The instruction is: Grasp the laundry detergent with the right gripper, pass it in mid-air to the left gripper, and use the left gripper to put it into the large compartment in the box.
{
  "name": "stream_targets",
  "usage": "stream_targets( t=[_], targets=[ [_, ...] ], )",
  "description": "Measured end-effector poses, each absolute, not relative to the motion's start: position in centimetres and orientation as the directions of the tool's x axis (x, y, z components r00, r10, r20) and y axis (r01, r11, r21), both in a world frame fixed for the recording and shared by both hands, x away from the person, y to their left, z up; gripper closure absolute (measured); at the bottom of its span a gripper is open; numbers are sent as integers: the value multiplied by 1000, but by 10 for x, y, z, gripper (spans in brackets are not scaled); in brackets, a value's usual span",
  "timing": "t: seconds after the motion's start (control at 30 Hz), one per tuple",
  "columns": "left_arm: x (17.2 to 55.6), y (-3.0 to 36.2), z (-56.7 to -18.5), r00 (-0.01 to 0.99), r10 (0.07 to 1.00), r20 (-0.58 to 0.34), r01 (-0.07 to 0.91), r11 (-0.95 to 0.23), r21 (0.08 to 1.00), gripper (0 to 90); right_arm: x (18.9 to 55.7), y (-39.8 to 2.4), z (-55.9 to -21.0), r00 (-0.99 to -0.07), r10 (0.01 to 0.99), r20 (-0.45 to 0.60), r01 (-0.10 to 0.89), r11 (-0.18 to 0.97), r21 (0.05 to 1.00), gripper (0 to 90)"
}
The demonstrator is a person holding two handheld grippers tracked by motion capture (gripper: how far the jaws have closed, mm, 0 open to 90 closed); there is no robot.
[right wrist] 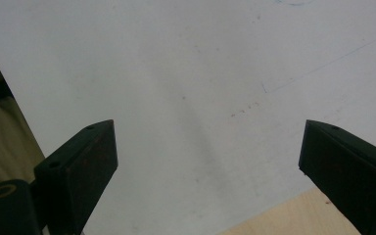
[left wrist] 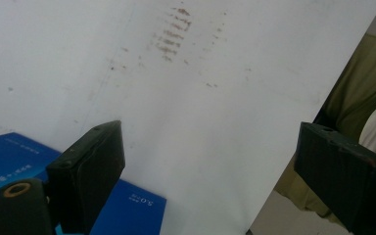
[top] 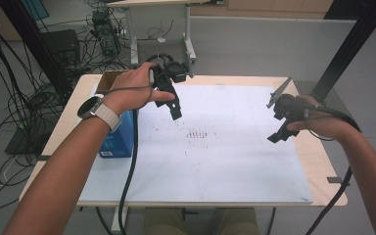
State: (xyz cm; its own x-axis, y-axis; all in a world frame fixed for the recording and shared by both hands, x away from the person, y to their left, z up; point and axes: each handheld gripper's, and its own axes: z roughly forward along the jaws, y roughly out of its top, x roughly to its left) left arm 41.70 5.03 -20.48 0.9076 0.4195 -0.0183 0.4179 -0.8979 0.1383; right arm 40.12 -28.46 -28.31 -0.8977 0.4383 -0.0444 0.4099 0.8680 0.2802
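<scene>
Left gripper [top: 175,113]: jaws stand wide apart, nothing between them. Held above the far-left part of the white sheet, jaws tilted down toward the sheet's middle.
Left gripper, own view [left wrist: 210,176]: both black jaws frame bare white sheet; the blue box lies behind the left jaw, low in the frame.
Left hand [top: 136,92]: wraps the gripper body from the left; watch with pale strap on the wrist; black cable hangs from the gripper down past the near table edge.
Right gripper [top: 279,133]: jaws wide apart, nothing between them. Held over the right edge of the sheet, jaws pointing down and inward.
Right gripper, own view [right wrist: 208,164]: bare sheet between the jaws; wooden table strip at lower right.
Right hand [top: 318,120]: grips the body from the right; grey plate sticks up at the far side.
Blue box [top: 118,139]: nearest thing to the left gripper. Flat, closed, blue with small white print; lies on the left edge of the sheet, under the left wrist. Contents cannot be told.
Cardboard box [top: 108,81]: brown, at the far-left table corner, behind the left hand; inside not visible.
White sheet [top: 215,166]: covers most of the table [top: 318,161]; faint cluster of dark marks near its middle.
</scene>
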Motion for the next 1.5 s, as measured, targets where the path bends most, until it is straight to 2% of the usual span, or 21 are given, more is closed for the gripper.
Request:
stream_targets(
  t=[0.13, 0.83, 1.5],
  targets=[
    [410, 43, -213, 928, 373, -20, 372, -919, 134, 120, 401, -284, -284, -899, 436, -44, 409, 869, 278, 73],
    [396, 17, -239, 960, 280, -15, 280, -954, 109, 120, 397, -281, -284, -901, 432, -41, 404, 869, 286, 72],
    [395, 19, -247, 954, 301, -18, 301, -946, 118, 120, 397, -282, -289, -902, 431, -32, 404, 867, 293, 72]
  ],
)
